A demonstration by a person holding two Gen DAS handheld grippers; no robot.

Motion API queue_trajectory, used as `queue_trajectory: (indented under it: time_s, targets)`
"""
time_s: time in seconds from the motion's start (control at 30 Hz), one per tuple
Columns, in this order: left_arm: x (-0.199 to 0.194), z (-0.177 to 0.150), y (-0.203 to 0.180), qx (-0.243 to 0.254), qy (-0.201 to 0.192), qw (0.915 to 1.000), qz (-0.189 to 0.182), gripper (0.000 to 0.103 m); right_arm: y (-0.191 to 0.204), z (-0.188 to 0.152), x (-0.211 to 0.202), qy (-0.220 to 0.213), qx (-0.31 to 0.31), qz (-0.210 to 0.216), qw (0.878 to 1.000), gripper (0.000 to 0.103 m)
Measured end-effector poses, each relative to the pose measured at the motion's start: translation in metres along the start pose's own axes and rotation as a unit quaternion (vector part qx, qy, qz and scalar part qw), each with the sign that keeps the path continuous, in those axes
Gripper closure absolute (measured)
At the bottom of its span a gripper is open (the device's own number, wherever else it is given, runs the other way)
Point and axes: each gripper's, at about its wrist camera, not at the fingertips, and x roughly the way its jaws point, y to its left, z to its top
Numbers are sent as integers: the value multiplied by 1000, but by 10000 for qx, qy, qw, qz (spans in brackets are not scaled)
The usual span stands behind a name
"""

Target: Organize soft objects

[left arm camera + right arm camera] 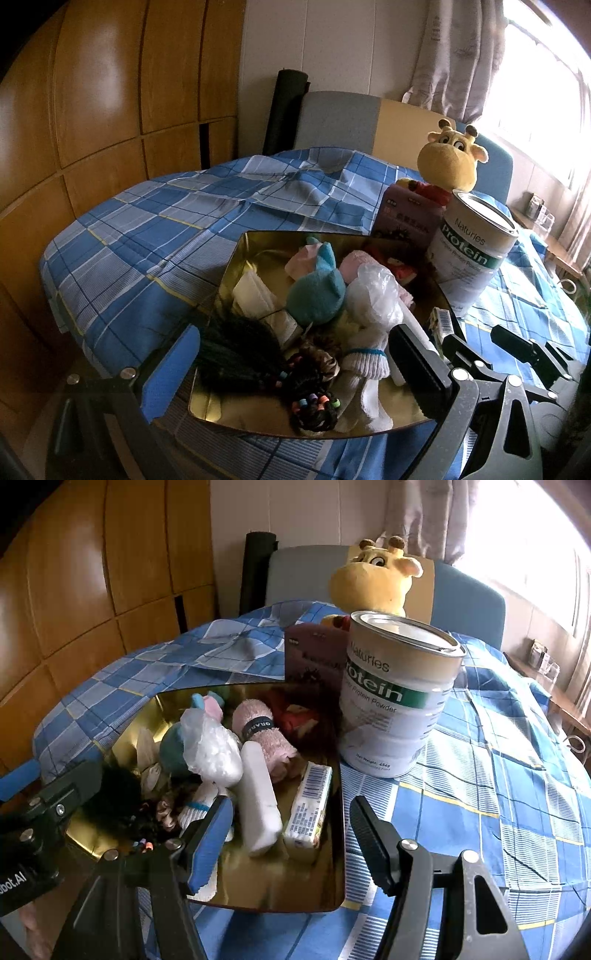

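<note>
A gold metal tray point(266, 247) point(332, 886) lies on the blue checked bed. It holds a teal plush point(314, 295), a rolled pink towel point(258, 731), white socks point(365, 362), a plastic bag point(207, 742), dark hair ties point(314, 406), a white bar point(258, 797) and a barcoded packet point(310, 805). A yellow giraffe plush point(448, 158) point(373, 579) sits behind a protein can point(399, 698). My left gripper point(295, 365) is open and empty over the tray's near end. My right gripper point(291, 842) is open and empty at the tray's near right corner.
A purple box point(406, 218) stands behind the tray beside the protein can point(472, 254). Wooden wardrobe doors point(110, 92) line the left. A grey headboard point(340, 118) and a dark rolled mat point(284, 110) stand at the back. A window is at the right.
</note>
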Motion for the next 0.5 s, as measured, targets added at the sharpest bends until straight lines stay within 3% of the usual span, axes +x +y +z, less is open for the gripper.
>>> queue_trajectory:
  time_s: [0.5]
  targets:
    - [0, -2, 2, 21, 25, 10000, 2, 0, 0, -1, 0, 20, 23, 15, 10000, 36]
